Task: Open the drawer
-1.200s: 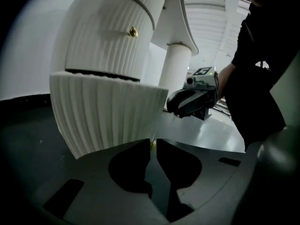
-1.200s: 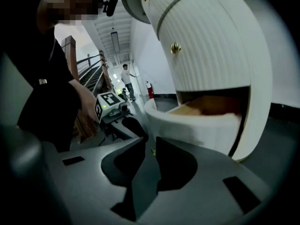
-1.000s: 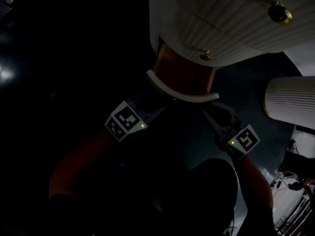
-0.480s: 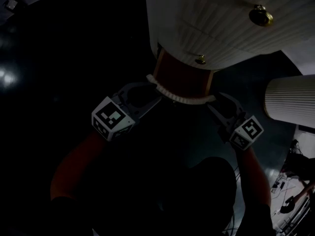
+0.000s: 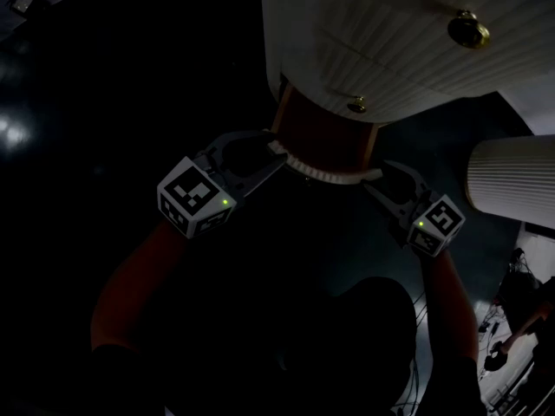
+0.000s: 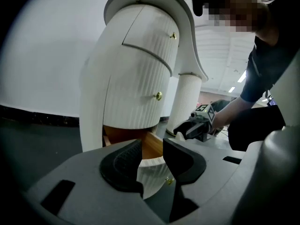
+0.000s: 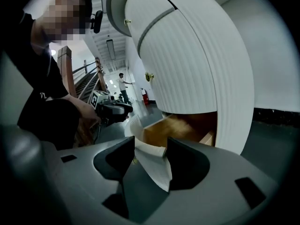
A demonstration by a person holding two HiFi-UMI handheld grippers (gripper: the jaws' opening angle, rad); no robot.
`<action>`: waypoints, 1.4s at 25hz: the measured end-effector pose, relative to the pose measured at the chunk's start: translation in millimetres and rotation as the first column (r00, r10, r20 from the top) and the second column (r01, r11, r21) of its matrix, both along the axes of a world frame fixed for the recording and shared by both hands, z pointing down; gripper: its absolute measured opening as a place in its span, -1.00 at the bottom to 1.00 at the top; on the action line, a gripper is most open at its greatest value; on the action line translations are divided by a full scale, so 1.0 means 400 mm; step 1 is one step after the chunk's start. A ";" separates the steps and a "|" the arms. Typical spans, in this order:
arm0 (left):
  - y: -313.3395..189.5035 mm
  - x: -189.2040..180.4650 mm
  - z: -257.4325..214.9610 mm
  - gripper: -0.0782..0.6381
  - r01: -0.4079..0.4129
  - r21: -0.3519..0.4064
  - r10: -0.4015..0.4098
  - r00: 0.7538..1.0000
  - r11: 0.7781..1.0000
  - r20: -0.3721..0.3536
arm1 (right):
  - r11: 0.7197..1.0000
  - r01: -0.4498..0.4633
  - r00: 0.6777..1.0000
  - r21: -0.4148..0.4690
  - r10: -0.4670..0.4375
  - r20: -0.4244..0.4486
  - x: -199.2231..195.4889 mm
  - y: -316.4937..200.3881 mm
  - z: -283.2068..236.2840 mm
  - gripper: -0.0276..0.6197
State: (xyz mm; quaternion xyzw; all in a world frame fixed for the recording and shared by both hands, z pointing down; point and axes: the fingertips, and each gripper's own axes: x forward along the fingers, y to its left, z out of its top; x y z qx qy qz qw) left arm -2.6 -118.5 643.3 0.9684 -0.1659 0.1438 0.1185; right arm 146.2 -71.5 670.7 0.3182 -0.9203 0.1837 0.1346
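Note:
The bottom drawer [image 5: 323, 134] of the white ribbed cabinet [image 5: 390, 50] stands pulled out, showing its wooden inside. Its curved white front [image 5: 328, 172] spans between my two grippers. My left gripper [image 5: 263, 158] is at the front's left end and its jaws have just been opening. The ribbed front [image 6: 152, 175] and a small brass knob [image 6: 168, 180] show in the gap, untouched by the pads. My right gripper [image 5: 379, 183] is at the right end, jaws also just opened. The front's end [image 7: 153, 159] lies between them, free of the pads.
Two brass knobs [image 5: 468, 29] [image 5: 356, 105] sit on the cabinet's upper fronts. A white ribbed column [image 5: 512, 180] stands to the right on the dark floor [image 5: 104, 102]. In the right gripper view a distant person [image 7: 123, 82] stands beside a stair railing [image 7: 89, 76].
Both grippers' jaws have spread apart off the ends of the drawer front. The left gripper has risen and drawn a little to the left; the right one has shifted only slightly.

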 end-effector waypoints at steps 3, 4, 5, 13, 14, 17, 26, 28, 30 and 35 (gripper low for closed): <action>0.022 0.009 -0.010 -0.40 -0.035 0.001 0.035 0.999 0.999 0.001 | 0.999 0.027 1.000 -0.030 -0.027 0.009 -0.001 0.022 0.007 -0.38; 0.032 0.011 -0.013 -0.40 -0.049 0.000 0.049 0.999 0.999 0.002 | 0.998 0.041 0.999 -0.040 -0.040 0.014 -0.005 0.032 0.007 -0.38; 0.041 0.012 -0.018 -0.40 -0.063 0.000 0.063 0.998 0.998 0.002 | 0.997 0.053 0.998 -0.052 -0.052 0.020 -0.011 0.043 0.006 -0.38; 0.122 -0.013 -0.084 -0.40 -0.119 -0.015 0.119 0.993 0.993 -0.026 | 0.978 0.154 0.988 -0.140 -0.149 0.049 -0.045 0.171 0.008 -0.38; 0.125 -0.015 -0.087 -0.40 -0.122 -0.018 0.121 0.992 0.992 -0.030 | 0.975 0.165 0.986 -0.151 -0.159 0.050 -0.046 0.184 0.015 -0.38; 0.127 -0.010 -0.092 -0.40 -0.128 -0.020 0.127 0.991 0.992 -0.036 | 0.966 0.175 0.984 -0.188 -0.164 0.073 -0.046 0.207 0.028 -0.38; 0.138 -0.004 -0.134 -0.40 -0.135 -0.007 0.134 0.989 0.991 -0.065 | 0.942 0.237 0.969 -0.237 -0.211 0.131 -0.067 0.239 0.019 -0.38; 0.137 -0.003 -0.143 -0.40 -0.133 0.001 0.133 0.989 0.991 -0.067 | 0.938 0.255 0.966 -0.236 -0.234 0.112 -0.069 0.242 0.021 -0.38; 0.133 -0.002 -0.161 -0.40 -0.124 0.010 0.125 0.989 0.992 -0.077 | 0.948 0.243 0.969 -0.204 -0.228 0.092 -0.060 0.228 0.003 -0.38; 0.110 -0.005 -0.240 -0.42 -0.064 0.034 0.067 0.990 0.997 -0.124 | 0.988 0.149 0.982 -0.047 -0.142 0.125 -0.076 0.146 -0.143 -0.38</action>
